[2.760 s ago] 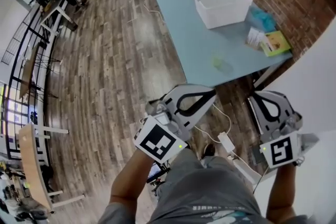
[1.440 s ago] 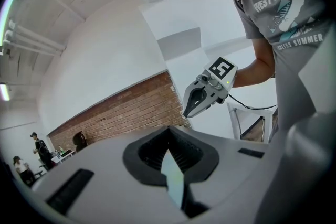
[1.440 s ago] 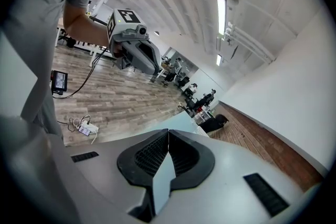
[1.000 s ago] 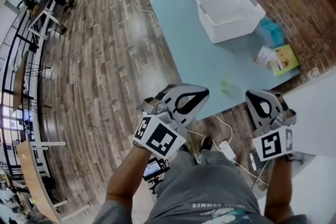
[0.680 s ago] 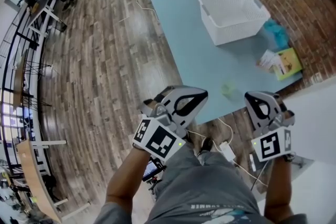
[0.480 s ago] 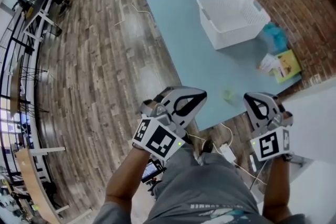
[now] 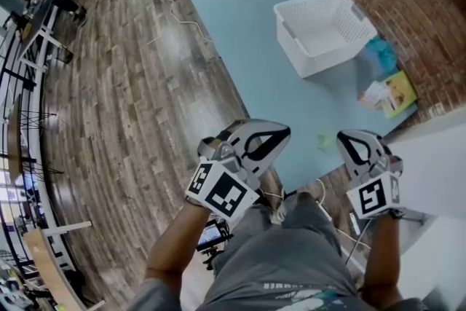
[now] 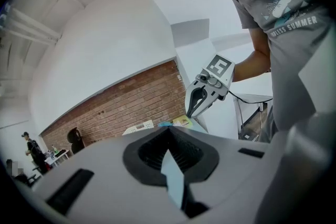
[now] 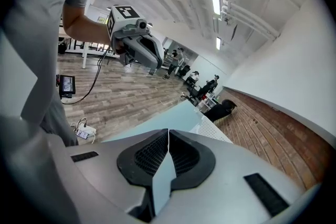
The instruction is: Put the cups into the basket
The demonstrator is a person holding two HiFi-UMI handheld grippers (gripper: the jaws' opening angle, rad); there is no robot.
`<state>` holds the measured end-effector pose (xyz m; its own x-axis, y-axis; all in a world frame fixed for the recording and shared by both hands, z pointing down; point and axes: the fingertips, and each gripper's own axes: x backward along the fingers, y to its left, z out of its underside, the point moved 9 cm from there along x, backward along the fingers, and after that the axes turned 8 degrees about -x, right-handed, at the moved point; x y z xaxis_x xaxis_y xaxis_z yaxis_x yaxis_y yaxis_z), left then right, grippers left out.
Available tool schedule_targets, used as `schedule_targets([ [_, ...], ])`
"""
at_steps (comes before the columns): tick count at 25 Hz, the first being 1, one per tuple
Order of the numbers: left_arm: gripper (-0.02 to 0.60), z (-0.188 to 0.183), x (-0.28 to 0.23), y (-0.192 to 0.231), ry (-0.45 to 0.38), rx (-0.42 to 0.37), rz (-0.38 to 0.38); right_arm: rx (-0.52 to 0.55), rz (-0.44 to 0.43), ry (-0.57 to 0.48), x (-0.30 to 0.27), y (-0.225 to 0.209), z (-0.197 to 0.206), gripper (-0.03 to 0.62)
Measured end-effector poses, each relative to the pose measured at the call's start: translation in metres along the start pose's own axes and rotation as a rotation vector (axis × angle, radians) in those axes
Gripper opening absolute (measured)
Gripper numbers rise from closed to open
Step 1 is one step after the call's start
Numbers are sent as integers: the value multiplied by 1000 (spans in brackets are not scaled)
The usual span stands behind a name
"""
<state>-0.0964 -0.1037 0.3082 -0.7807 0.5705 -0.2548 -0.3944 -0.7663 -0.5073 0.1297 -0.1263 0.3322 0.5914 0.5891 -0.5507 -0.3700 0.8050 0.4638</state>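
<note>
My left gripper [image 8: 168, 129] filled the lower frame, its jaws pressed together with nothing between them. Past the tips, at about one o'clock, hung my right gripper [image 8: 191, 110], its marker cube uppermost. The white basket [image 8: 137, 127] peeked out at eleven o'clock in front of the brick wall [image 8: 115, 105]. My grey shirt [image 8: 294, 60] filled three o'clock.
</note>
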Motion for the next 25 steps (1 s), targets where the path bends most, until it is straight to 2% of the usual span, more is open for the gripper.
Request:
schedule_targets([
  [6, 2, 9, -17, 18, 2, 11, 12, -40, -41, 41, -25, -13, 17, 17],
  [14, 2, 12, -63, 43, 54, 23, 5, -75, -161, 68, -63, -40, 61, 21],
  [17, 2, 10, -84, 47, 67, 28, -6, -98, -227, 91, -77, -44, 83, 81],
  [25, 2, 15, -126, 53, 109, 43, -20, -126, -405, 192, -119, -37, 140, 124],
])
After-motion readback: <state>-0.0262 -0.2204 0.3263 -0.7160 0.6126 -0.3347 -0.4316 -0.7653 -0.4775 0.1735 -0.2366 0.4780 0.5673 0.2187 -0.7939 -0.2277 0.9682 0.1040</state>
